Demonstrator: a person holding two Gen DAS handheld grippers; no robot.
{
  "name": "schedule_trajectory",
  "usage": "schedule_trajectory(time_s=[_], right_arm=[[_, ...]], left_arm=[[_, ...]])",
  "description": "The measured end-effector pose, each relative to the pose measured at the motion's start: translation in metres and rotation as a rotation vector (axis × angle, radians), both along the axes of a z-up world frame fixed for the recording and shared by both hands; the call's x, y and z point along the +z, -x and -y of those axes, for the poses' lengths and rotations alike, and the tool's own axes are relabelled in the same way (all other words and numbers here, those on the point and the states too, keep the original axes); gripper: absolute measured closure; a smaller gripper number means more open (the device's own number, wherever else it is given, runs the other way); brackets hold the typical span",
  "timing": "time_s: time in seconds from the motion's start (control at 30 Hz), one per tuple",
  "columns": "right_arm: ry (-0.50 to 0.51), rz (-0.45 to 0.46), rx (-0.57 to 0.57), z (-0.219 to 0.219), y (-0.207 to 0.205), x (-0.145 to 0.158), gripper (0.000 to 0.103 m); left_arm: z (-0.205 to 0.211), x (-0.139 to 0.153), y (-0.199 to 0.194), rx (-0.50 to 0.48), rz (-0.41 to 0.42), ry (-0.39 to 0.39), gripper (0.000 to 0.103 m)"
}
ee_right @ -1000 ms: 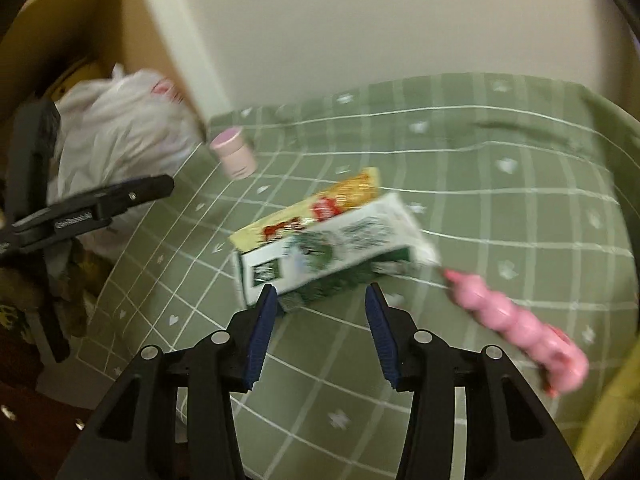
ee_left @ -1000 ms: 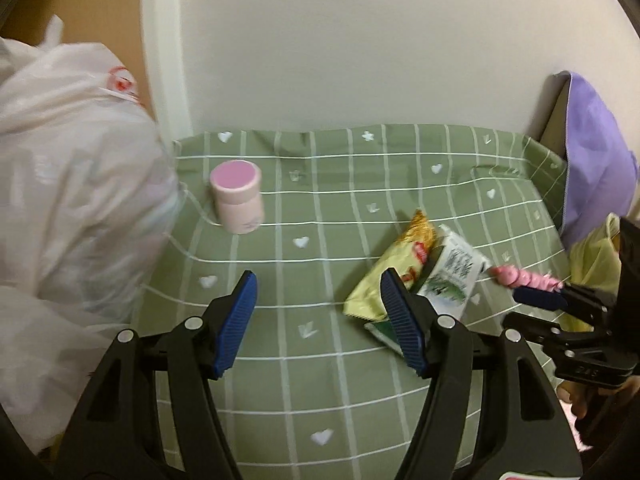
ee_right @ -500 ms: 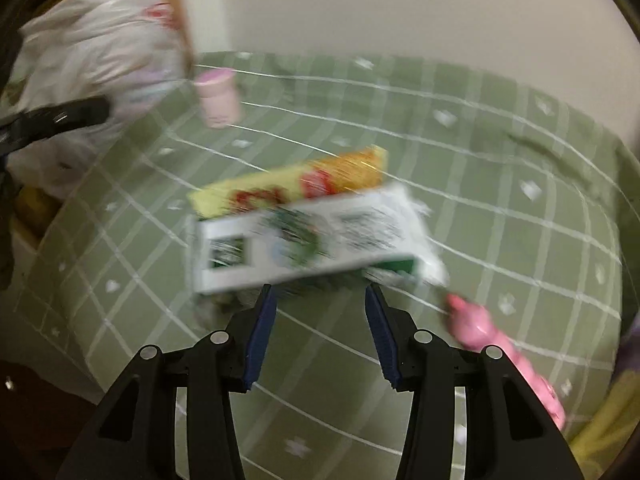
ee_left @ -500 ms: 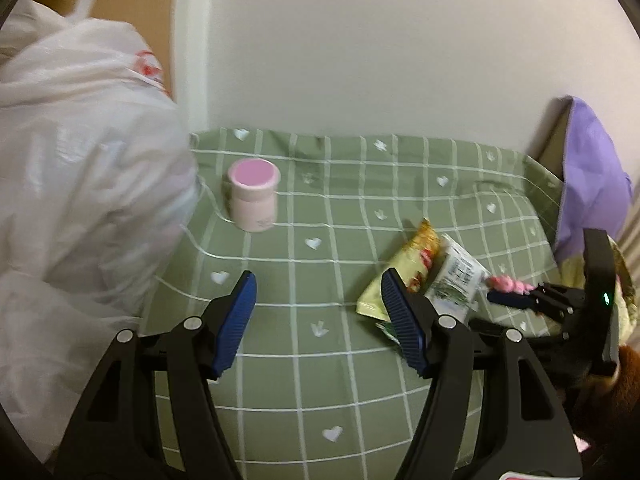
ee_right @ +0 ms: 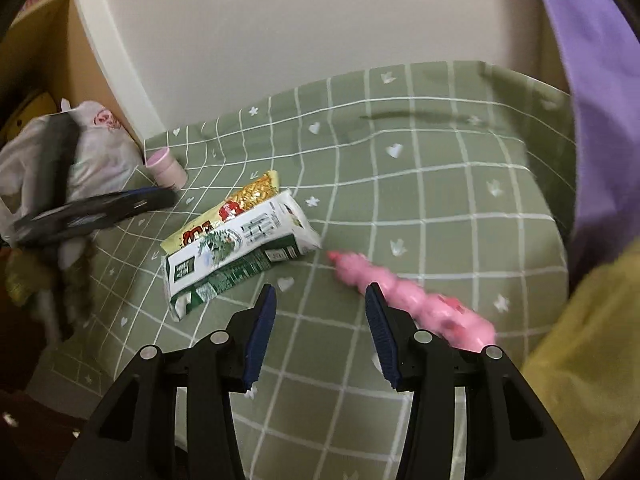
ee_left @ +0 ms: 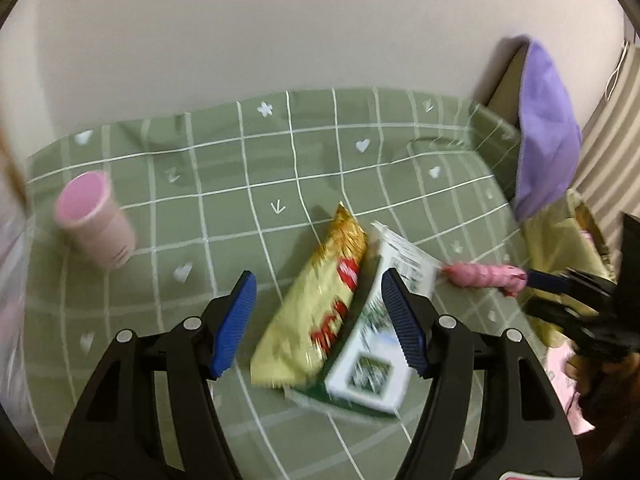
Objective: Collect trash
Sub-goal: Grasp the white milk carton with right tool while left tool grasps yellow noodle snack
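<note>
Spread over a table under a green checked cloth (ee_right: pixel 440 200): 4 pieces of trash, none yet collected. Landmark for everything, the white-and-green carton (ee_right: pixel 236 248) lying flat near the cloth's middle. Touching its far long side, a yellow snack packet (ee_right: pixel 232 208). Just off its right end, a pink knobbly wrapper (ee_right: pixel 408 296), not quite touching. Well beyond its left end, close to the wall corner, a pink cup (ee_right: pixel 166 168) standing upright. Further left again, off the table edge, a white plastic bag (ee_right: pixel 92 152), probably the place for the trash. Left hand-held gripper (ee_left: pixel 316 320) spread wide, nothing pinched, hovering above the packet and the carton (ee_left: pixel 372 344), with the yellow packet (ee_left: pixel 320 300) showing between the pads and the carton partly behind the right one; pink cup (ee_left: pixel 94 224) far to the carton's left in that view. Right hand-held gripper (ee_right: pixel 320 328) likewise spread and empty, on the near side of the carton's right end, its right pad in front of the pink wrapper. Step in hand, by the look of it: the approach to a first pick. Next move likely a lowering of each hand-held gripper until the pads straddle 1 item only, the flat packet needing an edge-on pinch, since the packet and carton touch and could come up together. Heavy blur in both views, so exact contact unclear.
</note>
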State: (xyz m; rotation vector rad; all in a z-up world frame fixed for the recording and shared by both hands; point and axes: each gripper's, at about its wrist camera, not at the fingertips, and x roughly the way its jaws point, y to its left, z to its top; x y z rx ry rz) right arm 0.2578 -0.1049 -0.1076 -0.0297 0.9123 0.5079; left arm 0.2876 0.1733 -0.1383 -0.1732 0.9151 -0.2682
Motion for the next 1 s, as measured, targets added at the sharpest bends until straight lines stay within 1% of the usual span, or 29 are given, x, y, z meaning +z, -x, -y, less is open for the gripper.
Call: schedule_trajectory(time_s=[0.13, 0.2, 0.27, 0.3, 0.37, 0.47, 0.5, 0.57, 0.6, 0.63, 0.67, 0.73, 0.8, 0.9, 0.97, 1.0], right_arm=[[-0.005, -0.017, -0.016, 0.019, 0.014, -0.002, 0.059], [-0.004, -0.027, -0.036, 0.028, 0.018, -0.006, 0.059], [-0.012, -0.044, -0.056, 0.037, 0.021, -0.012, 0.059], [-0.017, -0.051, -0.064, 0.040, 0.022, -0.014, 0.059], [-0.039, -0.063, -0.072, 0.043, 0.024, -0.017, 0.059], [-0.055, -0.070, -0.038, 0.033, 0.023, -0.017, 0.059], [-0.053, -0.071, -0.018, 0.028, 0.022, -0.017, 0.059], [-0.040, -0.073, 0.034, 0.012, 0.020, -0.018, 0.059], [-0.040, -0.075, 0.052, 0.006, 0.019, -0.018, 0.059], [-0.053, -0.085, 0.076, -0.005, 0.015, -0.019, 0.059], [-0.066, -0.095, 0.086, -0.011, 0.013, -0.020, 0.059], [-0.105, -0.124, 0.107, -0.024, 0.006, -0.022, 0.059], [-0.140, -0.164, 0.117, -0.038, -0.003, -0.025, 0.059], [-0.180, -0.257, 0.121, -0.062, -0.023, -0.036, 0.059], [-0.181, -0.266, 0.125, -0.076, -0.032, -0.038, 0.059], [-0.169, -0.259, 0.120, -0.082, -0.037, -0.037, 0.057]], left_arm=[[0.018, -0.018, -0.037, -0.061, -0.077, -0.055, 0.041], [0.025, -0.026, -0.048, -0.087, -0.113, -0.083, 0.043], [0.031, -0.030, -0.052, -0.108, -0.133, -0.102, 0.049], [0.032, -0.031, -0.052, -0.107, -0.138, -0.107, 0.052], [0.031, -0.033, -0.054, -0.089, -0.149, -0.127, 0.061], [0.021, -0.032, -0.049, -0.018, -0.145, -0.168, 0.063], [0.014, -0.029, -0.047, 0.015, -0.143, -0.170, 0.063], [0.000, -0.024, -0.035, 0.079, -0.132, -0.135, 0.062], [-0.002, -0.022, -0.029, 0.086, -0.133, -0.116, 0.060], [-0.005, -0.020, -0.020, 0.090, -0.130, -0.102, 0.057], [-0.005, -0.017, -0.014, 0.094, -0.122, -0.102, 0.054], [-0.007, -0.011, 0.004, 0.112, -0.098, -0.102, 0.053], [-0.011, -0.005, 0.021, 0.137, -0.084, -0.081, 0.053], [-0.021, 0.004, 0.042, 0.182, -0.064, -0.071, 0.052], [-0.028, 0.011, 0.055, 0.213, -0.053, -0.069, 0.052], [-0.029, 0.014, 0.060, 0.226, -0.050, -0.065, 0.052]])
